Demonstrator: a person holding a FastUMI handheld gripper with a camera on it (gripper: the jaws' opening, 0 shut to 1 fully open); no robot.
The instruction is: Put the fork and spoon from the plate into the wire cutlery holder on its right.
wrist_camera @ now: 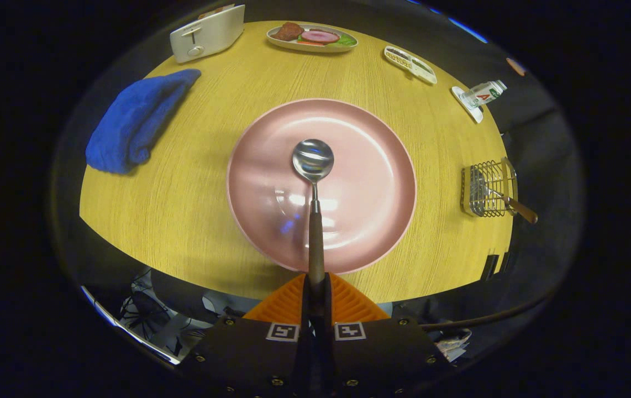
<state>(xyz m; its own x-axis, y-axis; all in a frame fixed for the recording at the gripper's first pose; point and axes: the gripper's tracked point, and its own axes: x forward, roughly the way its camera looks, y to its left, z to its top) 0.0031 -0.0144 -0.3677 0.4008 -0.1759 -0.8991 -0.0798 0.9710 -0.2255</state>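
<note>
We see the tool [316, 283] clamped on the spoon [313, 171] handle, both fingers pressing it, bowl out ahead above the pink plate [373, 166] on the worktop [194, 182]. The fork [506, 202] already sits in the wire holder [487, 189] right of the plate, handle sticking out. Blue cloth [133, 121] lies left; toaster [208, 32] beyond.

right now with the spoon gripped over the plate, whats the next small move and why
Probably carry the spoon right toward the wire cutlery holder. The gripper is shut on its handle, its bowl sits over the pink plate, and a brown-handled utensil, likely the fork, already lies in the holder.
</note>
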